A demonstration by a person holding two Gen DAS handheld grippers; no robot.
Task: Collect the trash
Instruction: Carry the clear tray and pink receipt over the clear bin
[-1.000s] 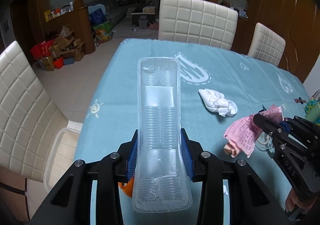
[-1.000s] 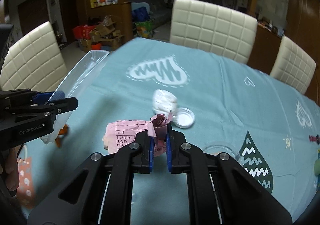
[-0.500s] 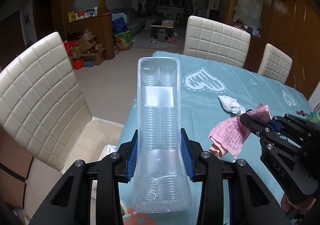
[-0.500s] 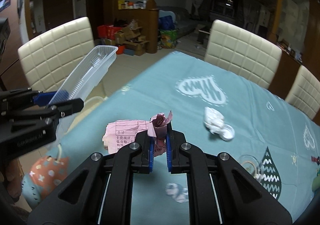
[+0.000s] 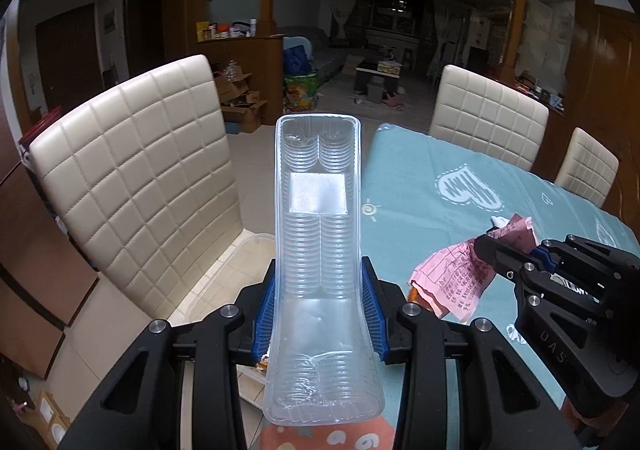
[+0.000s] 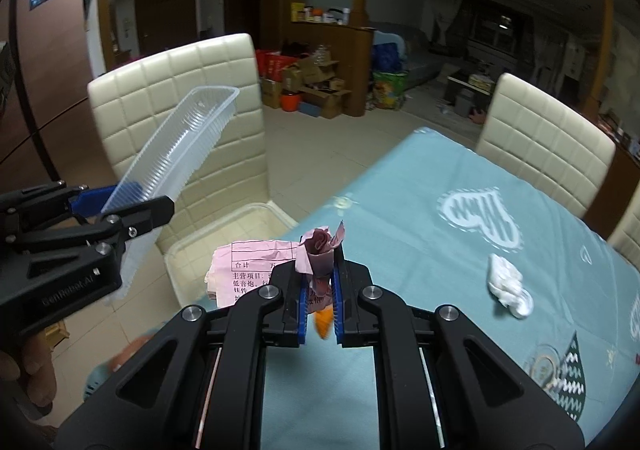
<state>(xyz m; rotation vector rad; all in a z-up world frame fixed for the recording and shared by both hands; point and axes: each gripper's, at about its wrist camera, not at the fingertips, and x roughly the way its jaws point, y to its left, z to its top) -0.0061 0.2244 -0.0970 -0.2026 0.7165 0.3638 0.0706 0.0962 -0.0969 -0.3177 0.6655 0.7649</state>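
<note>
Bench (image 6: 460, 258) w/ teal cloth is overlooked from its edge; a clear bin (image 6: 224, 234) sits on the floor beside it. Clear plastic tray (image 5: 318, 250) is clamped in left claw (image 5: 318, 314), crumpled pink receipt (image 6: 256, 266) pinched in right claw (image 6: 320, 290). Carry step judged underway; next, both to be released over bin. White tissue wad (image 6: 508, 286) is left on bench.

A teal patterned tablecloth (image 6: 460, 250) covers the table; a crumpled white tissue (image 6: 506, 284) lies on it.

The chair (image 6: 180, 122) stands left of the table (image 6: 460, 250). A bin (image 6: 224, 234) sits on the floor between them. A wad of tissue (image 6: 508, 286) lies on the table.
</note>
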